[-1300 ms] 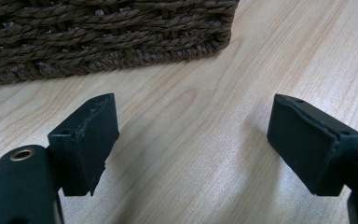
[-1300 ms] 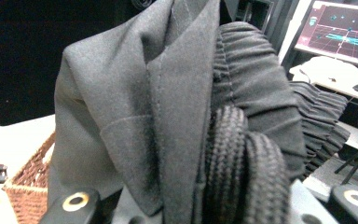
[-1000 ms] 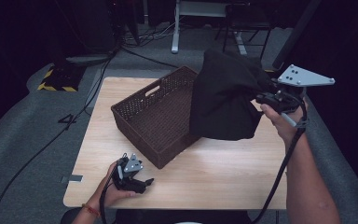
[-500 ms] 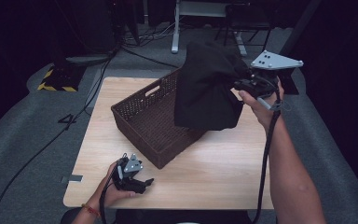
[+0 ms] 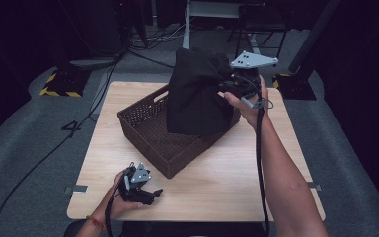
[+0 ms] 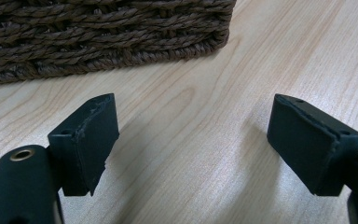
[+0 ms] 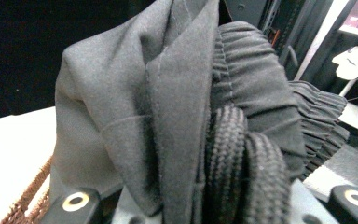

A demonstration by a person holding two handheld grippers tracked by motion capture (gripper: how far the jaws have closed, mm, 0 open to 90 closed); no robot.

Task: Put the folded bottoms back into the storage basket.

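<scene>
A black folded garment (image 5: 197,96) with an elastic waistband and drawcord (image 7: 242,154) hangs from my right gripper (image 5: 229,89), which is shut on it. It dangles over the far right part of a dark brown woven basket (image 5: 148,123), its lower edge down at the rim. In the right gripper view the cloth (image 7: 158,107) is bunched right in front of the camera and hides the jaws. My left gripper (image 5: 150,194) rests on the table (image 5: 227,177) near the front edge, just short of the basket's near corner (image 6: 121,42). It is open with bare wood between its pads (image 6: 91,140).
The wooden table stands on grey carpet. Cables, a black-and-yellow striped block (image 5: 59,84) and dark furniture legs lie beyond the far edge. Bare wood stretches to the right of the basket and along the front.
My right gripper has carried the garment leftward, from beside the basket's right end to above it. The left gripper has stayed put.
</scene>
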